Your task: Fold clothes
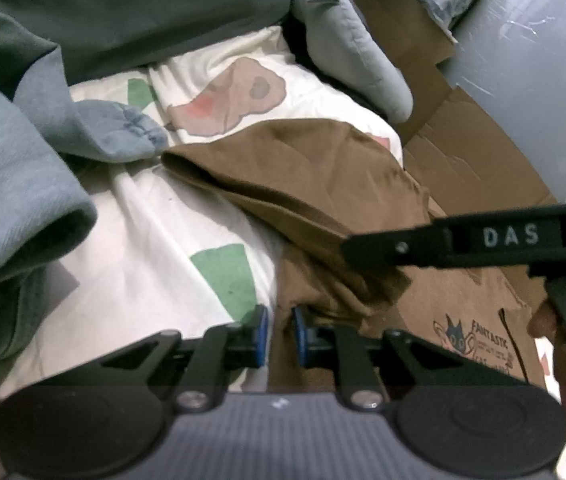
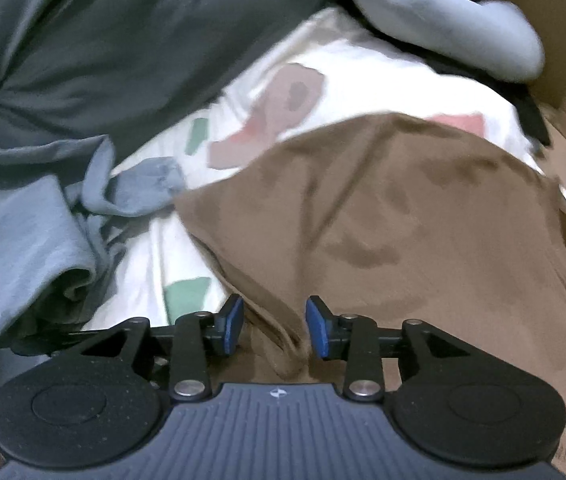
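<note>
- The left gripper (image 1: 279,336) sat low over the bedding, its blue pads (image 1: 262,326) a narrow gap apart with the edge of the brown garment (image 1: 315,168) lying in or just behind that gap; whether the pads actually pinched the cloth could not be told.
- The right gripper (image 2: 274,330) had its blue pads (image 2: 235,320) set wider apart, unclenched, with a fold of the brown garment (image 2: 383,208) lying between and under them, neither pad pressed against it.
- In the left wrist view, the right gripper's black body (image 1: 471,240) reached in from the right edge, marked with the letters "DAS", and part of a hand (image 1: 563,344) held its grip below.
- The brown garment lay crumpled across a white sheet (image 1: 143,240) printed with green patches and a brownish cartoon shape, its far edge draped toward flattened cardboard (image 1: 467,152).
- The cardboard lay to the right of the sheet and bore a small cat drawing with the word "FANTASTIC" (image 1: 483,344).
- A blue-grey garment (image 1: 15,184) lay heaped to the left, one cuff resting on the sheet just beside the brown garment.
- A dark green garment (image 1: 131,12) covered the far left of the bedding.
- A pale grey padded item (image 1: 347,48) lay at the far side, beside the cardboard.
- The right wrist view was blurred, so fine detail there could not be made out.
</note>
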A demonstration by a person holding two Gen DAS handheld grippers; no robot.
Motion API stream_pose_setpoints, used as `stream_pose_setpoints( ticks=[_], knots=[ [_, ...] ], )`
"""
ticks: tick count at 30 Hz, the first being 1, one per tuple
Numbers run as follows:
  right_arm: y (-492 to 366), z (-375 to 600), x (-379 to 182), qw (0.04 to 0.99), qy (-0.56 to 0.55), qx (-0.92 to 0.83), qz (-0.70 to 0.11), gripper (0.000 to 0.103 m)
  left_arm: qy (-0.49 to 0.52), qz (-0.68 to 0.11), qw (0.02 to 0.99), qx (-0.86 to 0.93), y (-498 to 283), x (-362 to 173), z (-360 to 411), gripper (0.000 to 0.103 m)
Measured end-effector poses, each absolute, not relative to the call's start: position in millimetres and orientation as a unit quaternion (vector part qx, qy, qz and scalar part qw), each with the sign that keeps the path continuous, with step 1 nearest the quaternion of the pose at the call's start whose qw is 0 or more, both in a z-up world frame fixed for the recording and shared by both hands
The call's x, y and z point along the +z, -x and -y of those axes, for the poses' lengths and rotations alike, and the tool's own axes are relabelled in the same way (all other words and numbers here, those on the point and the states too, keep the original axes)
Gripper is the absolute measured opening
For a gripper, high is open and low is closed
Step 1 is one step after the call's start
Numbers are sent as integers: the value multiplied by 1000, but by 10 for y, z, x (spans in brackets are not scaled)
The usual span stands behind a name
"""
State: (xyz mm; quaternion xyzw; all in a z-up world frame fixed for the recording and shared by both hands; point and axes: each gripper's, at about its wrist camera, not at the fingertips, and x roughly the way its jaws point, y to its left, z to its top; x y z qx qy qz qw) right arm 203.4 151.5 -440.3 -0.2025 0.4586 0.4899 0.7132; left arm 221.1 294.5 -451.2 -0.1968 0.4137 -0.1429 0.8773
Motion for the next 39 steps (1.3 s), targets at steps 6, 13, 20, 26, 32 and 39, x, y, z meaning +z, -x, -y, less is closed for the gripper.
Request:
stream_pose_setpoints(
  ticks=[6,13,20,26,32,39],
  knots=[
    [-1962,-1654,-4440,698,234,511,-445,4,181,-416,879,-147,-2242,-4512,-2908,14],
    [-2162,-1268,-4368,733,137,472,-471,2,189,-415,879,-138,-2244,-4525,-2941,7],
    [-2281,-921,-4479,748,51,426,-506,1,201,-418,876,-134,-2267,-4516,-2994,7],
    [-2259,-723,-4722,748,10,395,-533,1,212,-427,869,-134,-2298,-4539,-3040,7],
    [-2235,-525,-4944,745,-32,363,-558,2,206,-440,863,-136,-2332,-4526,-3041,7],
    [-2217,-367,-4860,748,-40,334,-572,4,182,-462,858,-130,-2375,-4400,-3010,11]
  ],
)
